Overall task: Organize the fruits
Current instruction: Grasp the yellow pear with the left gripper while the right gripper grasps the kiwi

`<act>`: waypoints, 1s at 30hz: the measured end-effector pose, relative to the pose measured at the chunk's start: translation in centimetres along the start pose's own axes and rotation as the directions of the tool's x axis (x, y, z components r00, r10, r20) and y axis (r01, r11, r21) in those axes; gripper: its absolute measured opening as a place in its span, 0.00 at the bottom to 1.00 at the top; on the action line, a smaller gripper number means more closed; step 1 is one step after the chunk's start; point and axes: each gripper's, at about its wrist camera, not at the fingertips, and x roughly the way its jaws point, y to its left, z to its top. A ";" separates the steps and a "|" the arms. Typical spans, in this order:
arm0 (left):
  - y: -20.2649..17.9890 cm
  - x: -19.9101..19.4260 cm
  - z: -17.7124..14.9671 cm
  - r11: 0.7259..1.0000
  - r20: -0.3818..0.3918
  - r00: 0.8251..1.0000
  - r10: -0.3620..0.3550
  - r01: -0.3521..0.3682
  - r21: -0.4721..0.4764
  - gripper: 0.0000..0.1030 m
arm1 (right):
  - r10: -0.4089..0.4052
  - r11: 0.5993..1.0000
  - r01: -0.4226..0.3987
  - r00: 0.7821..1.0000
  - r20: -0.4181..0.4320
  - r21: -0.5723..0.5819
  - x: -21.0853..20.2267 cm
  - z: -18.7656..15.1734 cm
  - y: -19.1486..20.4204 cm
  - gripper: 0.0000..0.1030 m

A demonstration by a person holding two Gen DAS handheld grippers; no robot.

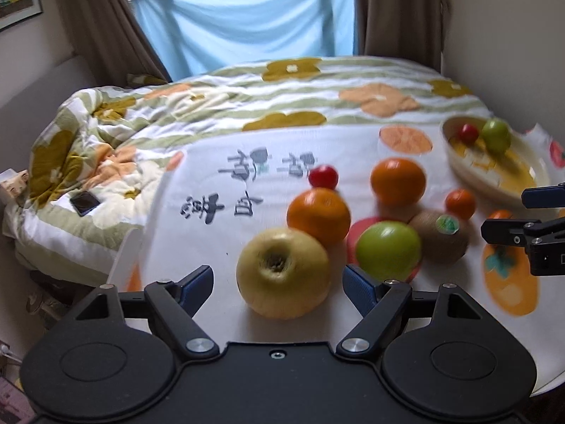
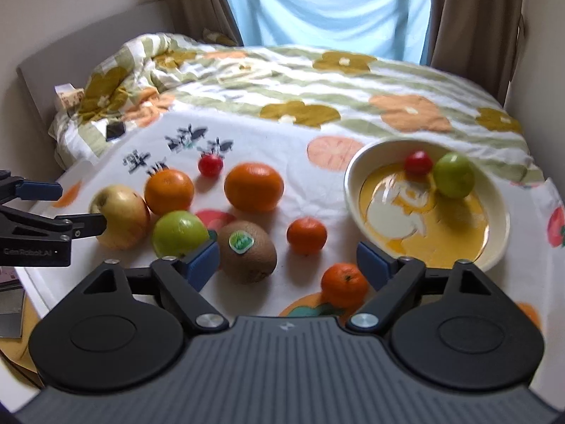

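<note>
Both grippers spread, nothing pinched: left gripper (image 1: pixel 277 282) lines up on yellow apple (image 1: pixel 282 274) far left of the bowl (image 2: pixel 501 219), right gripper (image 2: pixel 287 259) over small mandarin (image 2: pixel 344 284) just before bowl, likely bowl-bound.

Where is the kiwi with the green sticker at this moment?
In the right wrist view the kiwi lies on the white cloth, left of centre, between the green apple at its left and a small mandarin at its right.
</note>
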 end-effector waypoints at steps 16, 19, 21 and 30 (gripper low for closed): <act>0.4 4.6 -0.5 0.998 -0.038 0.998 -0.048 0.049 0.028 0.78 | 0.024 0.998 -0.029 0.997 -0.074 -0.061 4.2 -1.6 2.1 0.78; 0.4 4.9 -0.4 0.998 -0.040 0.998 -0.049 0.050 0.028 0.78 | 0.023 0.997 -0.029 0.997 -0.077 -0.076 4.6 -1.5 2.1 0.78; 0.4 4.9 -0.4 0.998 -0.038 0.998 -0.051 0.052 0.027 0.78 | 0.024 0.996 -0.031 0.997 -0.079 -0.083 4.8 -1.4 2.1 0.76; 0.7 4.8 -0.5 0.999 -0.044 0.998 -0.053 0.052 -0.016 0.77 | 0.061 0.990 -0.071 0.994 -0.086 -0.119 5.4 -1.0 2.1 0.69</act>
